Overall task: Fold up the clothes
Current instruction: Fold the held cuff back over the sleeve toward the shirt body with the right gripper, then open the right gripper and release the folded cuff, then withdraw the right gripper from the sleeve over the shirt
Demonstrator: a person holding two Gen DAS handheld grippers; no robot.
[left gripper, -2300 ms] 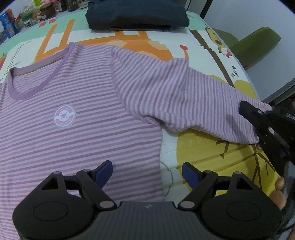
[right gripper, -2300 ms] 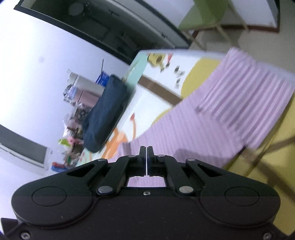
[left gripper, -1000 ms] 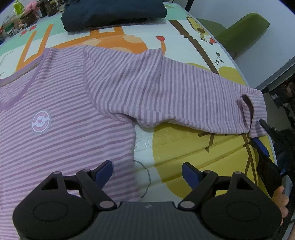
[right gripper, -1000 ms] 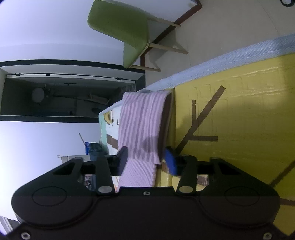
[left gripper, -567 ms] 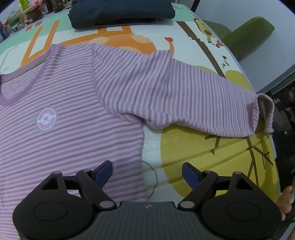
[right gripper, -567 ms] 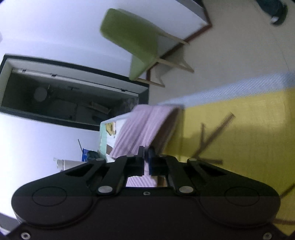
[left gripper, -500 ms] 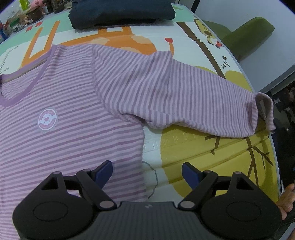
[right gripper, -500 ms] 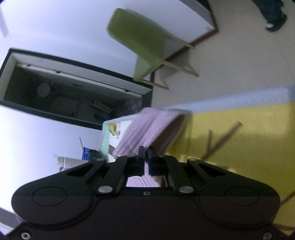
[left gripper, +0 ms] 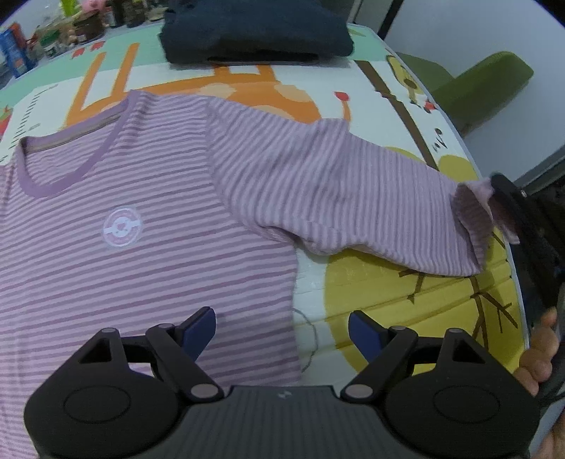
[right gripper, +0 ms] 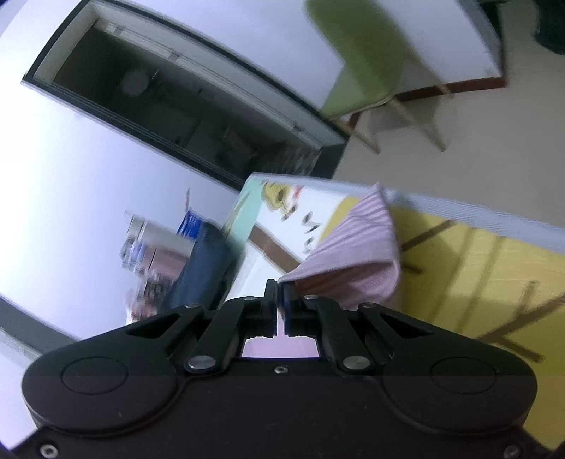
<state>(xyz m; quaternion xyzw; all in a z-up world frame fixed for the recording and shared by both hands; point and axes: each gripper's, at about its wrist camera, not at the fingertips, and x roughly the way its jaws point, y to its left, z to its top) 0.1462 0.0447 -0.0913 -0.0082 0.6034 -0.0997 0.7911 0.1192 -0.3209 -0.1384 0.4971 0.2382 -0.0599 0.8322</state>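
Observation:
A purple-and-pink striped shirt (left gripper: pixel 148 197) with a round white badge lies face up on a cartoon play mat (left gripper: pixel 406 317). Its long sleeve (left gripper: pixel 335 197) stretches right toward the mat's edge. My right gripper (right gripper: pixel 279 293) is shut on the sleeve cuff (right gripper: pixel 353 261), which hangs lifted off the mat; the same gripper (left gripper: pixel 512 212) shows at the right of the left wrist view, held by a hand (left gripper: pixel 540 356). My left gripper (left gripper: pixel 282 326) hovers open over the shirt's side hem, nothing between its blue pads.
A folded dark navy garment (left gripper: pixel 254 28) sits at the mat's far end. Bottles and packets (left gripper: pixel 42 39) crowd the far left. A green chair (left gripper: pixel 480 88) stands beyond the mat's right edge, over bare floor (right gripper: pixel 494 141).
The right gripper closed on the sleeve cuff, then lifted it and rolled. The cuff now stands up off the mat. The left gripper stayed open and barely shifted.

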